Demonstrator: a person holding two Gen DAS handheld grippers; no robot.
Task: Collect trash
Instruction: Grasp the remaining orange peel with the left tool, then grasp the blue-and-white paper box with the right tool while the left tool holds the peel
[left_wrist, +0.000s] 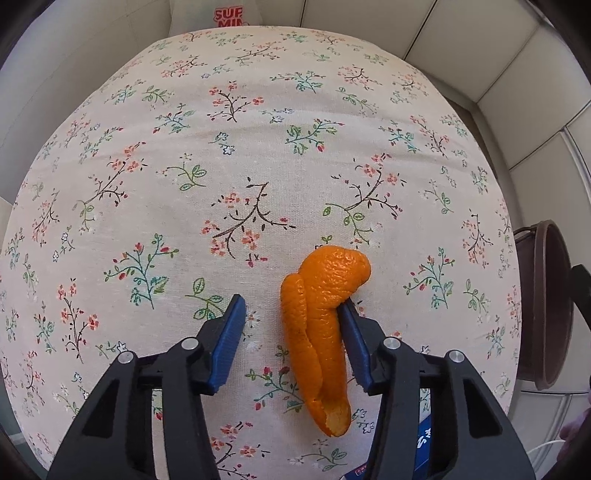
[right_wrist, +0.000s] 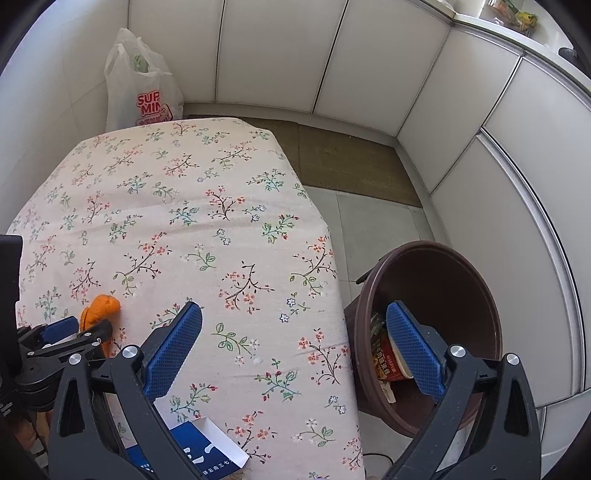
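**Left gripper straddled the orange peel; right gripper hung open by the bin**

You had the left gripper (left_wrist: 291, 310) low over the floral tablecloth (left_wrist: 229, 147), its blue-padded fingers (left_wrist: 229, 339) spread wide apart. The orange peel (left_wrist: 321, 332) lay on the cloth between them, a long curled strip running lengthwise along the fingers. The right-hand pad touched the peel's side, with the peel's upper lobe curling over that fingertip; the left-hand pad stood clear of it, with bare cloth between. Nothing was clamped.

From the right wrist view you could see the same peel (right_wrist: 99, 308) poking out beyond the left gripper (right_wrist: 74, 332) near the table's near left edge.

You held the right gripper (right_wrist: 295, 321) with its jaws wide apart too, gripping nothing. One blue finger (right_wrist: 173, 350) sat over the cloth, the other over the mouth of the brown trash bin (right_wrist: 461, 280), which stood on the floor just beside the table's right edge and looked tilted towards the table. Inside it lay a red instant-noodle cup (right_wrist: 388, 362) and some other wrappers, too hidden to name.

A blue and white paper package (right_wrist: 207, 450) lay on the cloth at the near edge, partly under your right gripper's frame. A white plastic shopping bag (right_wrist: 144, 88) with red lettering stood on the floor behind the table's far left corner, against the white cabinet doors (right_wrist: 277, 55). A brown mat (right_wrist: 351, 162) lay on the floor beyond the table.
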